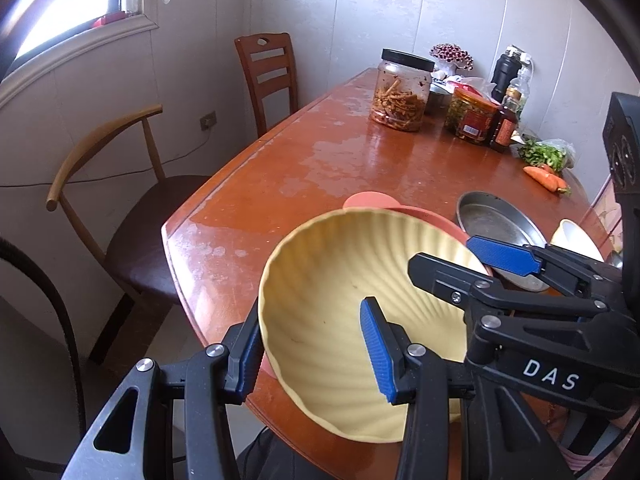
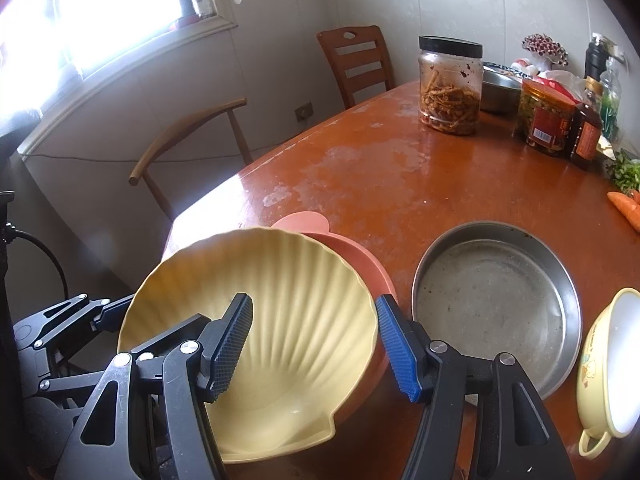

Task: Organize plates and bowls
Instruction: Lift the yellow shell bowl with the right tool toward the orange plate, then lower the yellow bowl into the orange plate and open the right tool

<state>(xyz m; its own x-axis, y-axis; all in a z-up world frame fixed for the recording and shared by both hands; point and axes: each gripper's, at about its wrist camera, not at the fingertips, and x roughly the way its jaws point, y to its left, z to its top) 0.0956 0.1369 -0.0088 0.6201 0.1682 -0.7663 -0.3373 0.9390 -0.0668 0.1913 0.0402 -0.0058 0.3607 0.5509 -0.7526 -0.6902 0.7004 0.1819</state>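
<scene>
Yellow shell bowl (image 1: 340,300), tilted over the pink bowl (image 2: 360,264), is clamped at its rim by the left tongs (image 1: 312,354); right tongs (image 2: 316,346) straddle its other rim, not gripping.

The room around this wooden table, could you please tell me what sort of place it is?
Most likely a home dining corner or kitchen. A worn wooden table holds a jar of pickled food, sauce bottles and a carrot, with dining chairs beside it.

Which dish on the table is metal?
The round steel pan, lying empty right of the stacked bowls; the shell-shaped yellow bowl and the pink bowl under it look plastic.
</scene>
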